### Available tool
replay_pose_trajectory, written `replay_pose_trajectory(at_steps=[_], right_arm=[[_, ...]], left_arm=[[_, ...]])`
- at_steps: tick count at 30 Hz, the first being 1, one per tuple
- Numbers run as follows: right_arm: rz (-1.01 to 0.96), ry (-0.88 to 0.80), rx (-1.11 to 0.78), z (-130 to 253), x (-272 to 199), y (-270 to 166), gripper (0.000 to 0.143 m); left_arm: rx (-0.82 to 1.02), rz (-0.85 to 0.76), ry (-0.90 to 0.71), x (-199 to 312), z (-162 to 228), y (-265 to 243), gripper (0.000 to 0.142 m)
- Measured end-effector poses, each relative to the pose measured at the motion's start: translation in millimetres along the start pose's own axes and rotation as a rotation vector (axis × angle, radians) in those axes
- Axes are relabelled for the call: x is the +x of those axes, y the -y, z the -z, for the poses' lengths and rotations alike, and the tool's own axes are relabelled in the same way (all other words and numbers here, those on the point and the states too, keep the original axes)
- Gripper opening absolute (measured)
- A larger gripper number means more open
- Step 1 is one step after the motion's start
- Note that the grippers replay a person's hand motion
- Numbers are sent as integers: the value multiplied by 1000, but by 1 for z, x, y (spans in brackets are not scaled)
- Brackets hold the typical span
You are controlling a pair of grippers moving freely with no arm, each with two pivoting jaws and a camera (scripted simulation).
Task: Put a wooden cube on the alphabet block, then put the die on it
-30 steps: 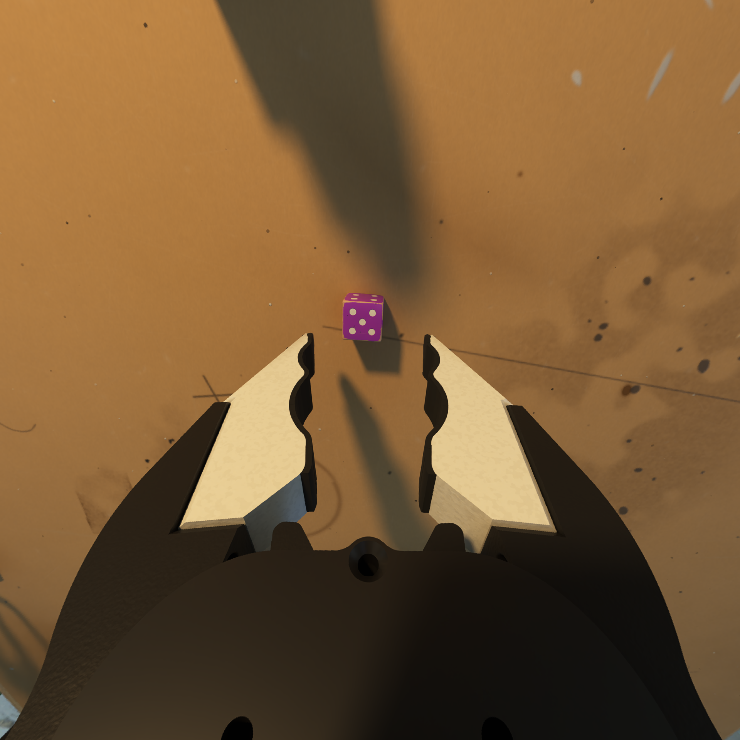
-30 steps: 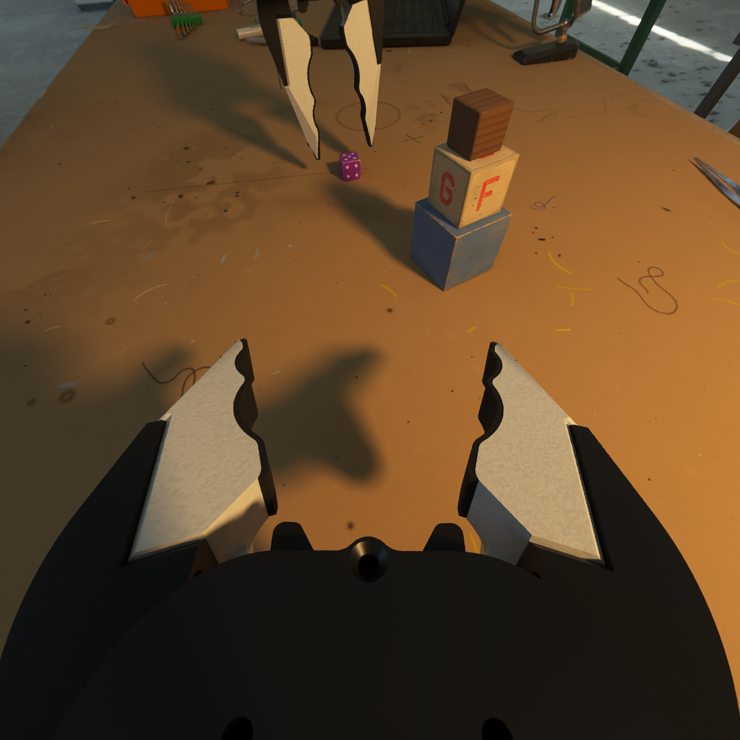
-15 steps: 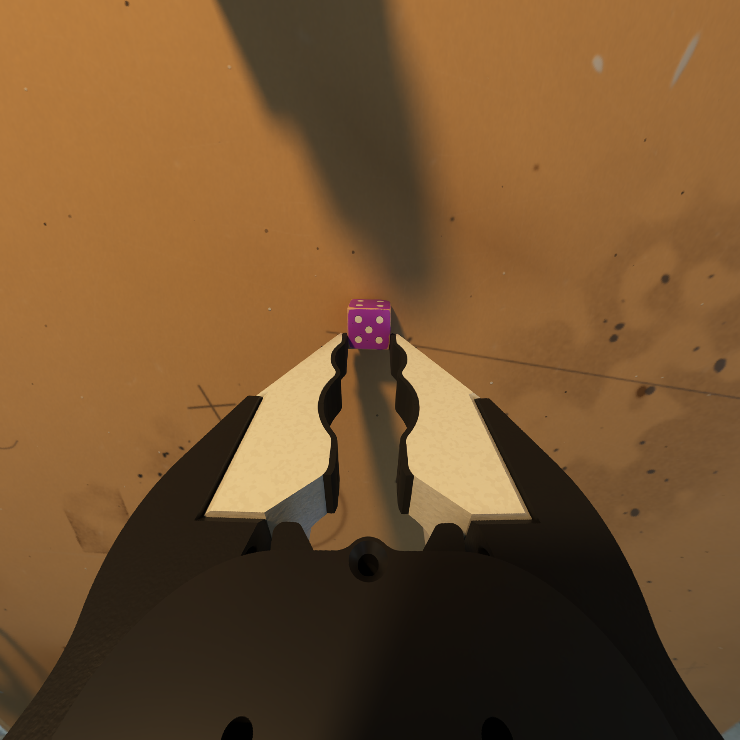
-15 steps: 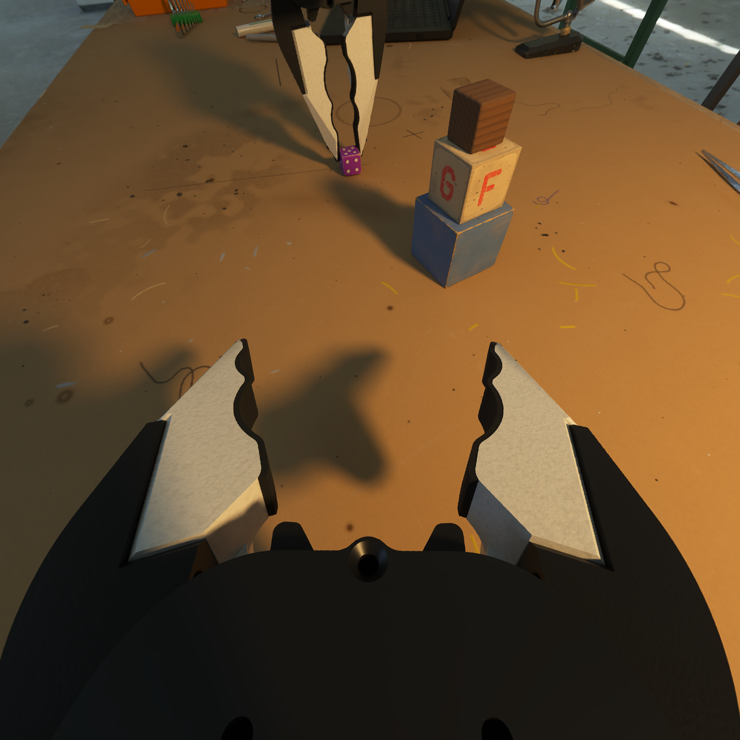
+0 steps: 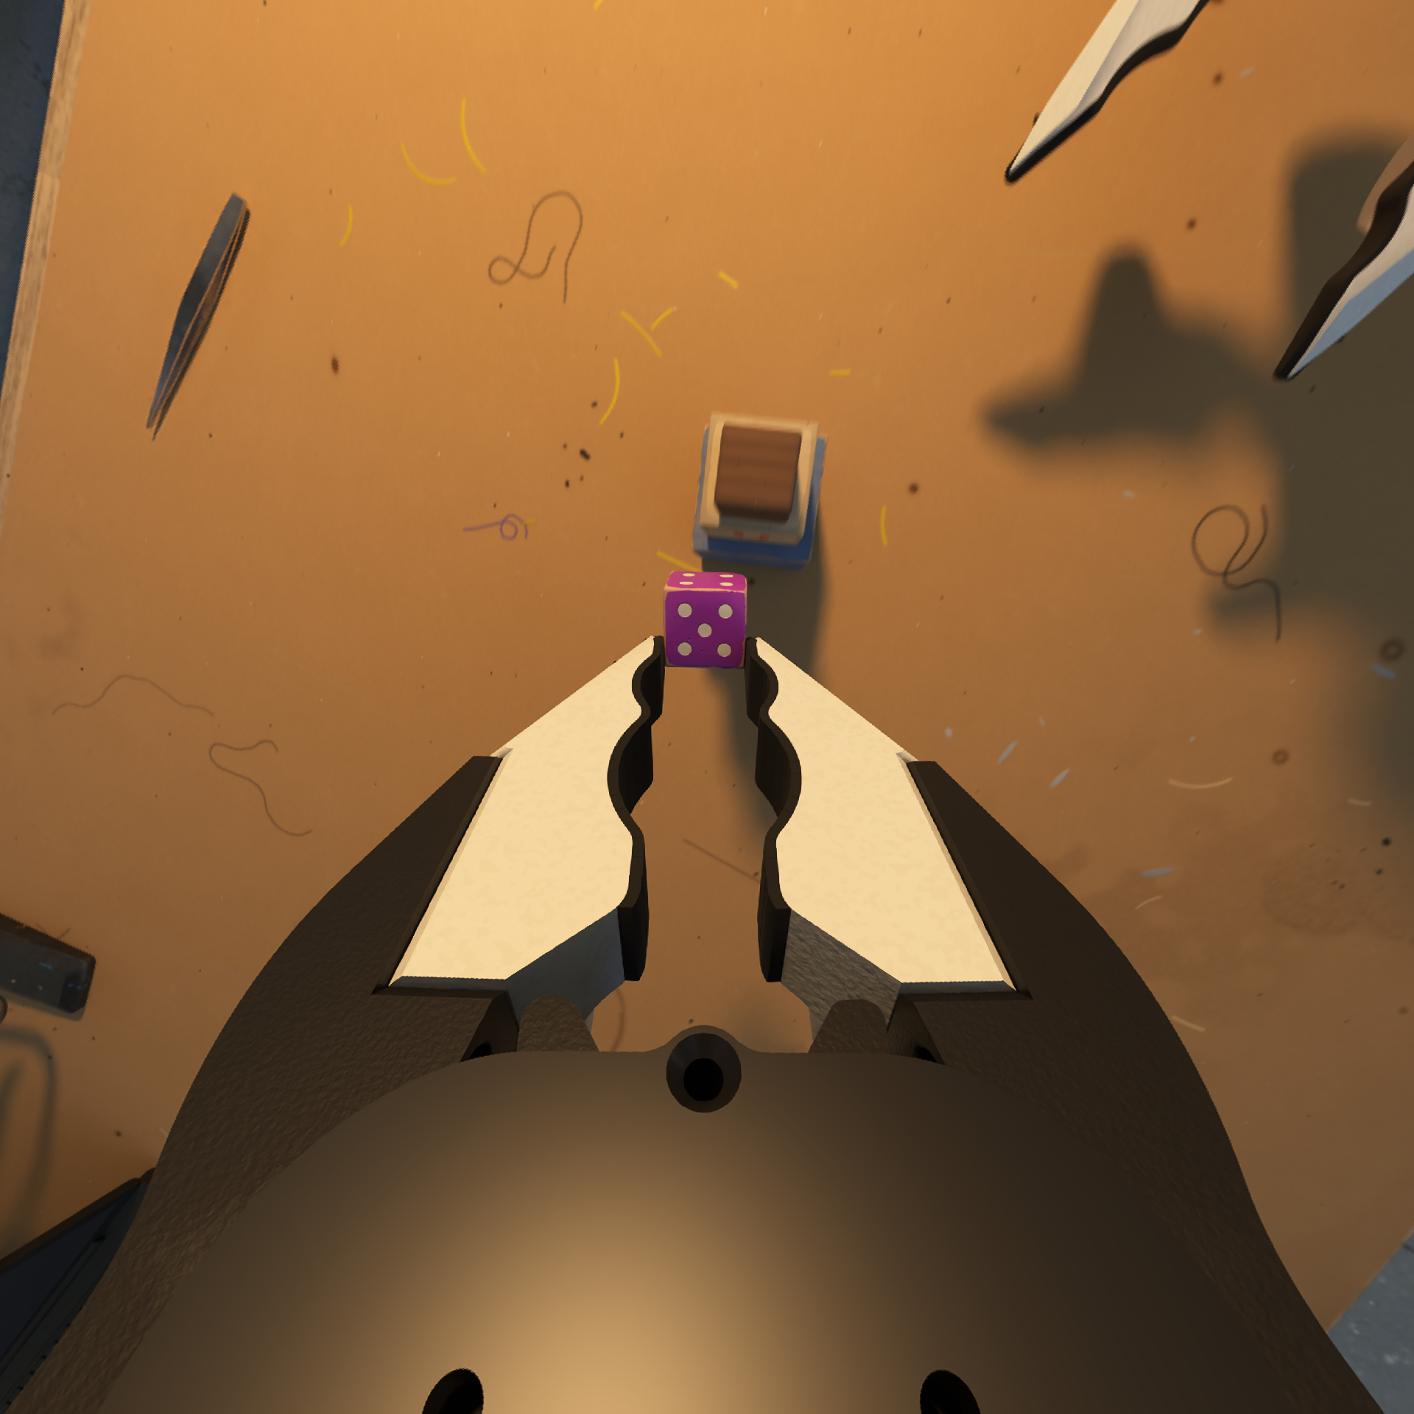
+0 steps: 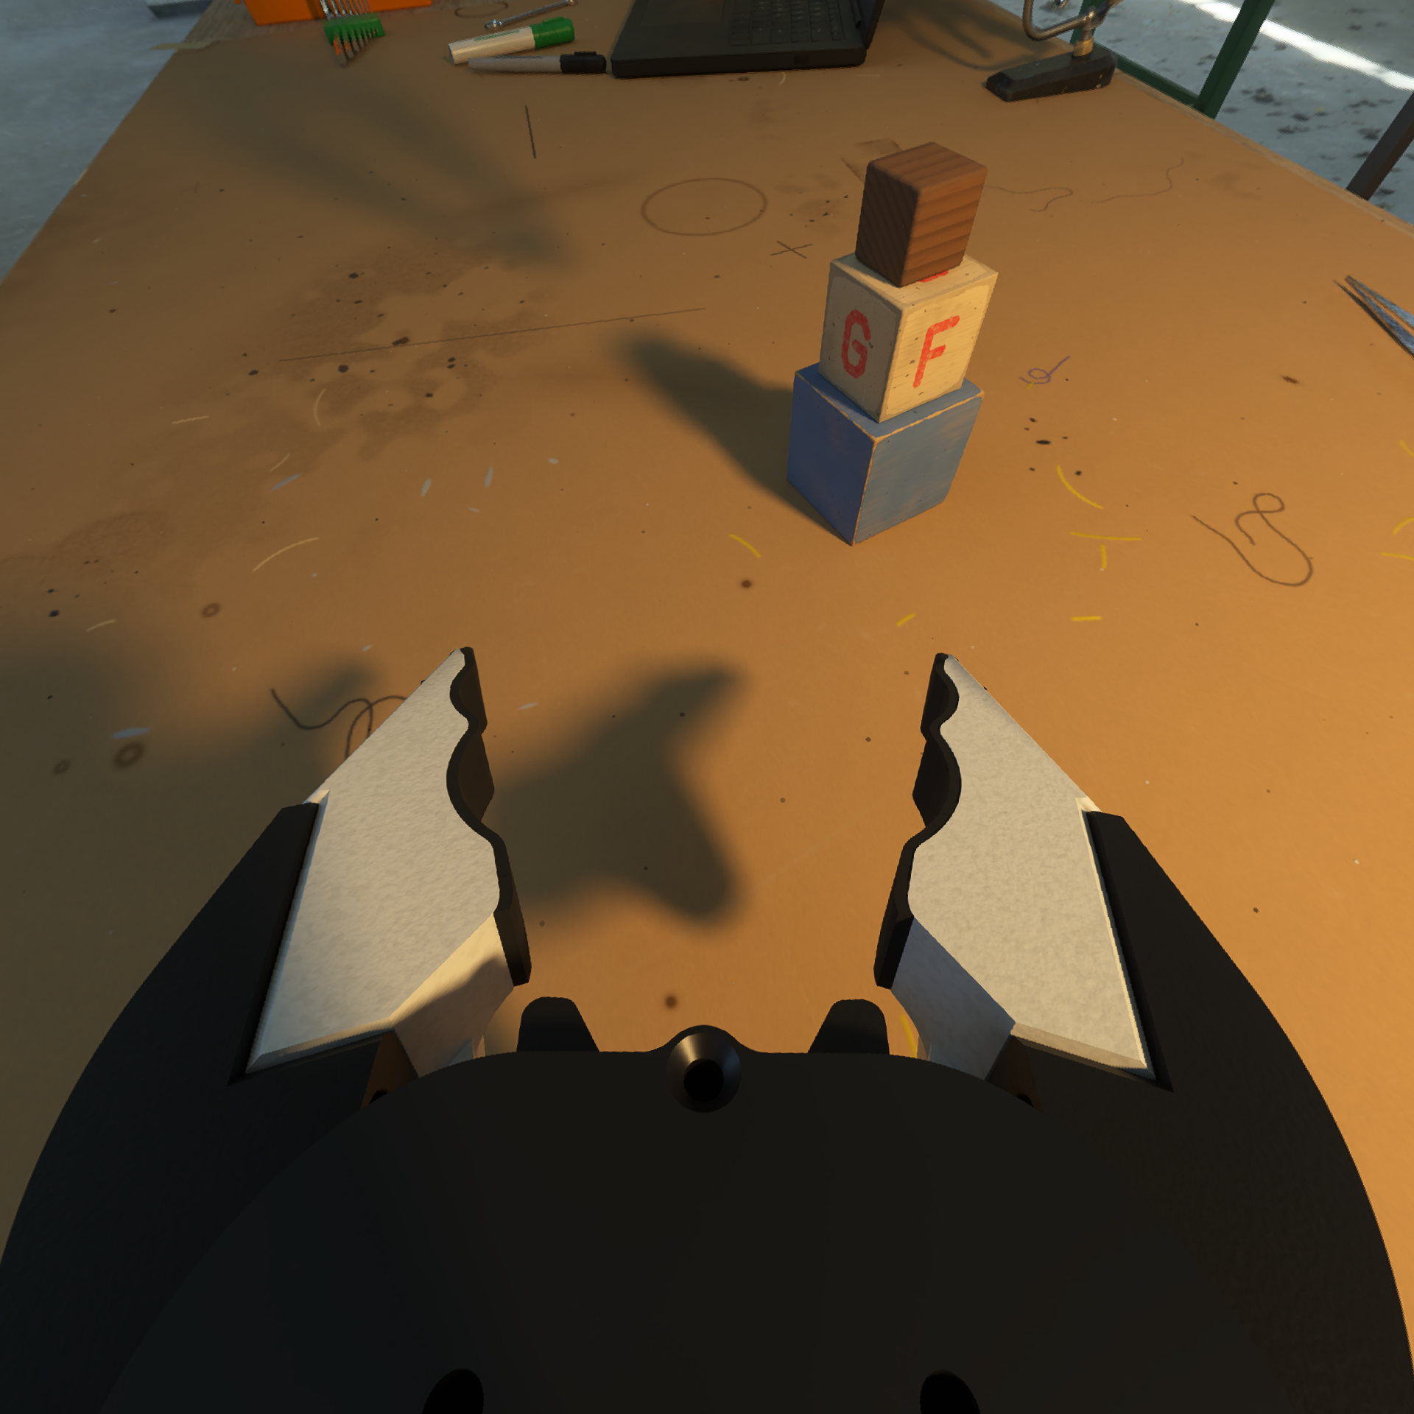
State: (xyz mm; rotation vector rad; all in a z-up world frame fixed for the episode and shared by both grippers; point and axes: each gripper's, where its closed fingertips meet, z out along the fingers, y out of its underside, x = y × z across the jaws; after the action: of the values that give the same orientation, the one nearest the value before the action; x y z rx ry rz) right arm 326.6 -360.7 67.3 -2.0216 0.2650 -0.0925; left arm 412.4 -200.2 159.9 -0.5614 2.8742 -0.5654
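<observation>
My left gripper point(image 5: 705, 652) is shut on the purple die point(image 5: 705, 621), held at its fingertips high above the table. Just ahead and below stands a stack seen from above: a brown wooden cube point(image 5: 757, 472) on the pale alphabet block point(image 5: 713, 490) on a blue block point(image 5: 754, 552). The right wrist view shows the same stack from the side: wooden cube point(image 6: 920, 214), alphabet block point(image 6: 903, 337), blue block point(image 6: 880, 459). My right gripper point(image 6: 704, 658) is open and empty, low over the table short of the stack. Its fingers point(image 5: 1102, 76) show at the left view's top right.
A laptop point(image 6: 742, 30), markers point(image 6: 513, 42), an orange box point(image 6: 306, 9) and a black clamp base point(image 6: 1052, 76) lie at the far end of the brown table point(image 6: 382, 535). A metal blade point(image 5: 199, 306) lies near the table edge point(image 5: 30, 268).
My left gripper closed on the die, lifted it off the table and carried it toward the stack, leaving the right wrist view. The right gripper has not moved.
</observation>
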Motion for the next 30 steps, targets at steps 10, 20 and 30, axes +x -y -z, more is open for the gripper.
replay_pose_trajectory(at_steps=[10, 20, 30], right_arm=[[-2, -2, 18, 7, 1, 2, 114], [-2, -2, 28, 9, 1, 4, 114], [-5, 0, 28, 9, 2, 3, 114]], left_arm=[[-72, -20, -59, 19, -28, 29, 20], [-144, -46, -71, 16, -44, 26, 20], [-160, -64, -81, 15, -46, 26, 20]])
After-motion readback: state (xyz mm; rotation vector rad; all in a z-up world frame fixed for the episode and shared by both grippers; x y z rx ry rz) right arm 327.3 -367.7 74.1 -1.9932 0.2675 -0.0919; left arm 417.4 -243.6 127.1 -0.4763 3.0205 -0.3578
